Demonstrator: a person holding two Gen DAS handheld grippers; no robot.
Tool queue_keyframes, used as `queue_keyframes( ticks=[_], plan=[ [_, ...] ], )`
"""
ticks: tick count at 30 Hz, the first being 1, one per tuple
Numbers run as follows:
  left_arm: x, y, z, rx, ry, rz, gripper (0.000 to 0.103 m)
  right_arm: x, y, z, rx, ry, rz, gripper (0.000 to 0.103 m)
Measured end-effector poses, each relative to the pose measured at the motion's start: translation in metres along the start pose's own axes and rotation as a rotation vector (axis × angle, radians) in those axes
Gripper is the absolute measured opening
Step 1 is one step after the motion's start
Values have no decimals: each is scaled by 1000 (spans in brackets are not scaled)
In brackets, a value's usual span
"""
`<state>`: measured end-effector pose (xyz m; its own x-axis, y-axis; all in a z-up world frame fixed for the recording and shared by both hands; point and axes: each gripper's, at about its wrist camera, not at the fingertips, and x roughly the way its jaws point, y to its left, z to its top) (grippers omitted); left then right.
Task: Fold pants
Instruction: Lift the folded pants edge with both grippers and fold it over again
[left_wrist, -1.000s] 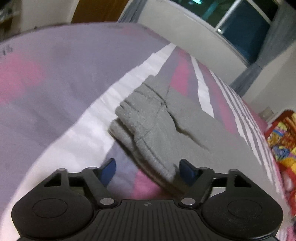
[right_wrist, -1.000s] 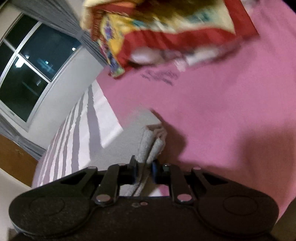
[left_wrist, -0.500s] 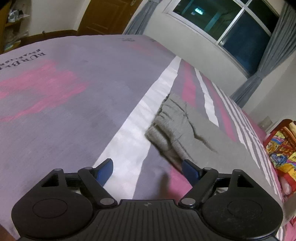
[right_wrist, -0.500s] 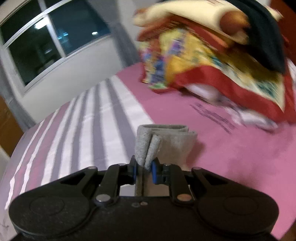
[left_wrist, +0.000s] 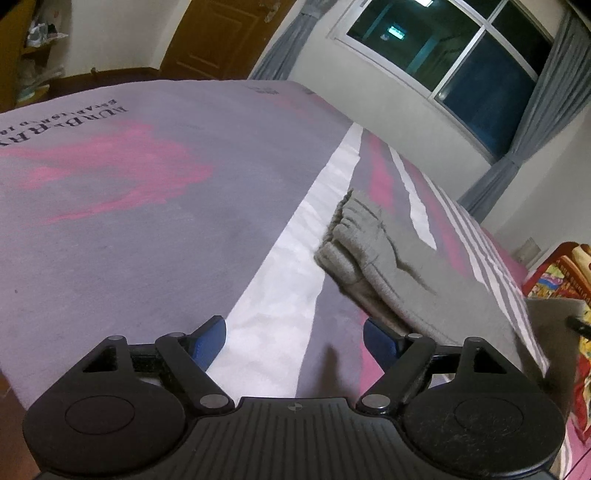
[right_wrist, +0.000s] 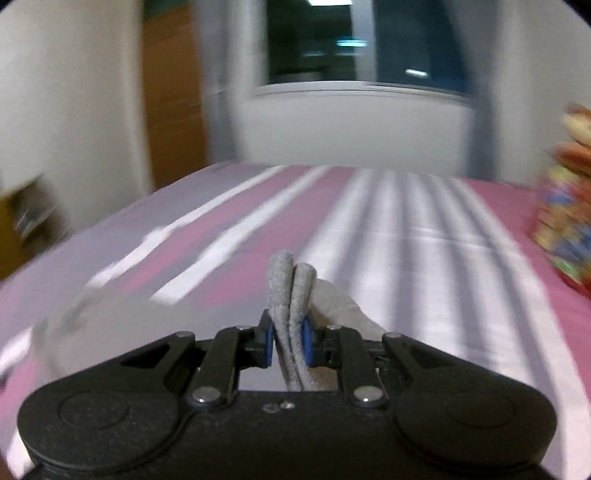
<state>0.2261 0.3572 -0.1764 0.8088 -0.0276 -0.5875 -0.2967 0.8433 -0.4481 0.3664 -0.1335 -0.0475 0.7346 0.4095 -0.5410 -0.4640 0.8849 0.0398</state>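
Note:
Grey knitted pants (left_wrist: 388, 266) lie on the striped bed, their waistband end bunched toward the far left in the left wrist view. My left gripper (left_wrist: 293, 338) is open and empty, hovering over the sheet just short of the pants. My right gripper (right_wrist: 287, 341) is shut on a doubled grey edge of the pants (right_wrist: 291, 291), which stands up between its blue pads. A lifted part of the pants (left_wrist: 550, 325) shows at the right edge of the left wrist view.
The bed sheet (left_wrist: 147, 206) is grey, pink and white striped. A colourful quilt pile (left_wrist: 561, 273) lies at the right end of the bed, also in the right wrist view (right_wrist: 565, 229). A window (left_wrist: 461, 55), curtains and a wooden door (left_wrist: 221, 33) stand beyond.
My left gripper has drawn back from the pants and risen. My right gripper, still holding the pants edge, has swung round from the quilt toward the window; its view is blurred.

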Motion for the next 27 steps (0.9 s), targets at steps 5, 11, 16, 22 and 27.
queue_keyframes(
  ticks=[5, 11, 16, 22, 27],
  plan=[
    [-5, 0, -5, 34, 3, 11, 81, 22, 64, -32, -212, 78, 64, 15],
    [-8, 0, -8, 63, 7, 18, 81, 12, 91, -63, -409, 89, 63, 15],
    [-11, -2, -9, 60, 6, 26, 81, 5, 107, -76, -502, 104, 106, 15],
    [-15, -13, -10, 74, 18, 21, 81, 5, 120, -87, -501, 143, 155, 35],
    [-10, -43, -8, 89, 20, -38, 81, -46, 103, -86, -354, 16, 149, 18]
  ],
)
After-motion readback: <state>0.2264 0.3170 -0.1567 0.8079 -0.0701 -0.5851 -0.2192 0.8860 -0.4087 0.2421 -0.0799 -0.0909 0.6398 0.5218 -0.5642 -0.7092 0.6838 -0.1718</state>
